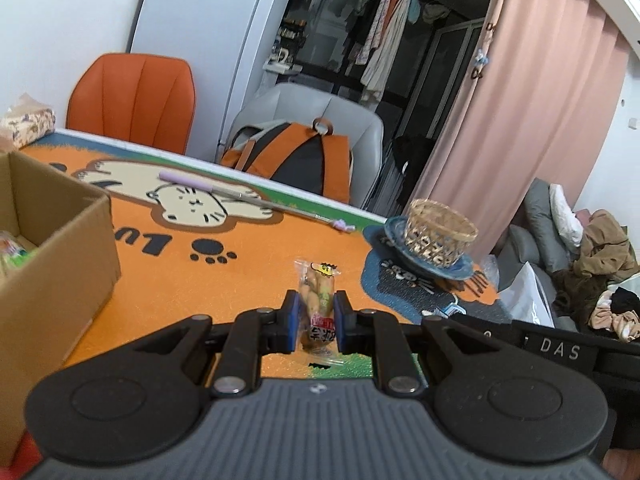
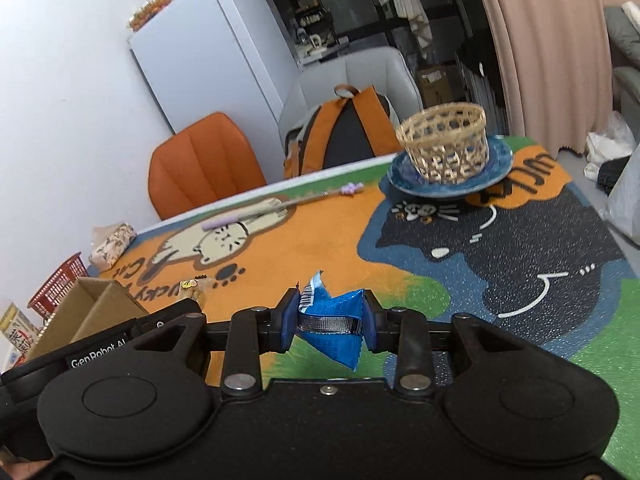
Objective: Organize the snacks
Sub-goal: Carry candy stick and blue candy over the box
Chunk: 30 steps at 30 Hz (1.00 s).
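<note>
Right now my left claw (image 1: 316, 312) is clamped on a clear snack packet (image 1: 318, 300) at lower centre of its view, the packet standing upright between the blue pads above the tabletop (image 1: 240, 280). My right claw (image 2: 330, 316) grips a crumpled blue snack wrapper (image 2: 334, 320) at lower centre of its own view. Farther out, a cardboard box (image 1: 52, 248) sits at the left edge of the left view. Beyond, at right, a wicker basket (image 2: 446, 144) stands on a blue plate (image 2: 400, 176).
</note>
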{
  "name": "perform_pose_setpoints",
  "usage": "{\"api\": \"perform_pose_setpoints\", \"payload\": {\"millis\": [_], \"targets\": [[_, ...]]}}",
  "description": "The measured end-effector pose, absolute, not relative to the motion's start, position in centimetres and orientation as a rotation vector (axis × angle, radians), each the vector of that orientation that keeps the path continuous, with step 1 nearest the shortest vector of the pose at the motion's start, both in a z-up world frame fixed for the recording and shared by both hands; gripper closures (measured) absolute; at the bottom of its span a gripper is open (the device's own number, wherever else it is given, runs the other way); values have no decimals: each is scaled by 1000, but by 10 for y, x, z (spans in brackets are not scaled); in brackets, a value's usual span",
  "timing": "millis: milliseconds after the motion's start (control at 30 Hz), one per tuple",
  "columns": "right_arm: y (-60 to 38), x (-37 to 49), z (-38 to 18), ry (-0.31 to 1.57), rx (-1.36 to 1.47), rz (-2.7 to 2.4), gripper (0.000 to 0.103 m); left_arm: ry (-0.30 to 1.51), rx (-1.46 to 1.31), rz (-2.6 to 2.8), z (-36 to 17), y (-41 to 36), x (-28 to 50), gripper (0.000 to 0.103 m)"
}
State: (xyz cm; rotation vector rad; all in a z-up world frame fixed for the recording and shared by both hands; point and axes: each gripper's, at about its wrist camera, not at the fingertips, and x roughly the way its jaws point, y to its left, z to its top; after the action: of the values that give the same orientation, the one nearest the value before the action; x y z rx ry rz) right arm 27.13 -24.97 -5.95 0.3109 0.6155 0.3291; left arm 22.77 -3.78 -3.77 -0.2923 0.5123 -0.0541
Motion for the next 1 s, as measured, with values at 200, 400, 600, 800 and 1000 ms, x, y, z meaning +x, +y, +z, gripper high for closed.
{"api": "perform_pose_setpoints", "payload": {"millis": [200, 400, 600, 800, 1000], "targets": [[-246, 253, -46, 585, 292, 339, 70, 482, -293, -59, -28, -36, 216, 86], [-264, 234, -34, 555, 288, 296, 70, 449, -317, -94, -19, -43, 209, 86], [-270, 227, -23, 526, 303, 276, 70, 434, -324, -100, -13, -39, 202, 86], [-253, 228, -22, 522, 286, 299, 70, 422, -334, -82, -10, -23, 196, 86], [-212, 239, -13, 509, 268, 379, 70, 385, -321, -56, 11, 11, 186, 86]]}}
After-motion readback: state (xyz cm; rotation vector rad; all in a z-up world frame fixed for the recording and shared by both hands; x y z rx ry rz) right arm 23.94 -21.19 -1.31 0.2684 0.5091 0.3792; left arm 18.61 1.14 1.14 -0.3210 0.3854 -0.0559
